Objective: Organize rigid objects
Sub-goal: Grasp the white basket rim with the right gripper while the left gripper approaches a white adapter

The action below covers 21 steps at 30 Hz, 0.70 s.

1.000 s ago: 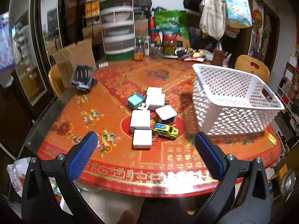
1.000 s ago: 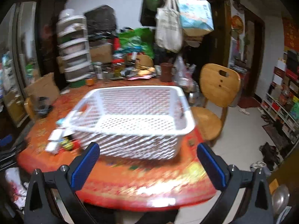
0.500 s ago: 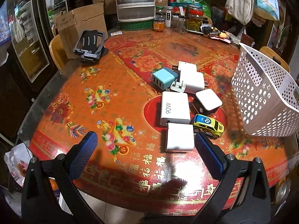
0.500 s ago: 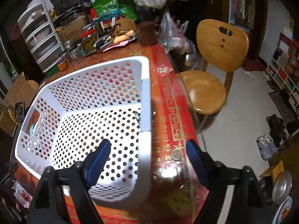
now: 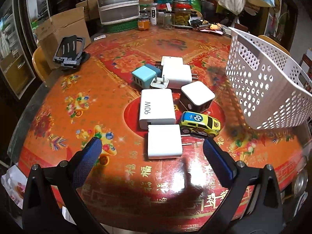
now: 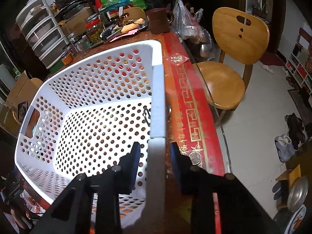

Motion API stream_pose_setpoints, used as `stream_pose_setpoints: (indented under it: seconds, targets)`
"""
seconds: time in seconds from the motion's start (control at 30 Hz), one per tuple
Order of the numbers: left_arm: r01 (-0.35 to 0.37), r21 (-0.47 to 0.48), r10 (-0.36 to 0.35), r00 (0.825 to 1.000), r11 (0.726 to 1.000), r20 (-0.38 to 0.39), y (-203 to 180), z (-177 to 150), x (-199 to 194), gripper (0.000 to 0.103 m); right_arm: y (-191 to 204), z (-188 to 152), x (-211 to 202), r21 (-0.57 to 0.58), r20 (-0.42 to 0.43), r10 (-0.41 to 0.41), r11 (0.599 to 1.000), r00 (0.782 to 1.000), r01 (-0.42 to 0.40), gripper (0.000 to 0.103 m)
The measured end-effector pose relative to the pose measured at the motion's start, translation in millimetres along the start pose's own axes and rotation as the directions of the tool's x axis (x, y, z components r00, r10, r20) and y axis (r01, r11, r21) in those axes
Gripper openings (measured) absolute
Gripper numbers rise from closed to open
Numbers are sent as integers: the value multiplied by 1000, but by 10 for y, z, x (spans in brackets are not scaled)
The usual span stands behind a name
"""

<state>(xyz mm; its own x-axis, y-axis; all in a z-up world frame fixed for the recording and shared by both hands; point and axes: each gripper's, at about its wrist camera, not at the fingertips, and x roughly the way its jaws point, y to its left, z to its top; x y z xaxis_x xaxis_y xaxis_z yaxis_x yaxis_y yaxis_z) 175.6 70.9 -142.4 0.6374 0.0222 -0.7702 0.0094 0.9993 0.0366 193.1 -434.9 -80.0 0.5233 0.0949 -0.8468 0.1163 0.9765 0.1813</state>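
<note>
Several chargers lie in a cluster mid-table: a white square charger (image 5: 164, 144) nearest, a white 90W charger (image 5: 157, 106), a black-and-white cube (image 5: 197, 98), a teal charger (image 5: 145, 76), more white ones (image 5: 176, 74) behind. A yellow toy car (image 5: 199, 123) sits right of them. My left gripper (image 5: 152, 152) is open, low over the nearest white charger. The white perforated basket (image 6: 87, 117) is empty; its near side looks lifted at the right in the left wrist view (image 5: 263, 89). My right gripper (image 6: 156, 152) straddles the basket's right rim, jaws nearly closed on it.
The round table (image 5: 87, 101) has a red patterned cover. A black phone stand (image 5: 69, 51), a cardboard box (image 5: 62, 31), plastic drawers (image 5: 119, 5) and jars (image 5: 175, 17) stand at the back. A wooden chair (image 6: 230, 64) is beside the table's right edge.
My left gripper came forward and down toward the chargers. My right gripper moved down onto the basket's right rim and its jaws narrowed around it.
</note>
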Motion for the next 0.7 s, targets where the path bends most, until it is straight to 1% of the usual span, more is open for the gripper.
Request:
stream_pose_setpoints:
  seconds: [0.2,0.37,0.4,0.47,0.5,0.53,0.67,0.7]
  targets:
    - [33,19,-33,999,999,-30,-16,-41,173,102,33,20,55,2,-14,-27,1000,1000,27,28]
    - [36,25,-36,999,999,-34,-20,-76,264,102,49,27,88,0,-22,-43,999,999,44,27]
    - [35,31,-33,999,999,-39,-27,-78,285,100,48,28,91,3,-22,-43,999,999,43,27]
    - [34,37,-32,998,999,-49,-40,-77,337,93,44,29,94,4,-23,-44,999,999,45,27]
    - [34,39,-32,998,999,-56,-50,-76,361,86,46,27,94,4,-22,-45,999,999,45,27]
    - [38,36,-36,997,999,-62,-55,-72,387,83,44,26,92,4,-20,-47,999,999,47,27]
    - [46,30,-44,997,998,-67,-71,-55,423,74,50,30,92,0,-21,-55,998,998,55,25]
    - [51,30,-49,996,998,-68,-79,-47,425,67,52,32,93,-1,-22,-56,998,998,56,23]
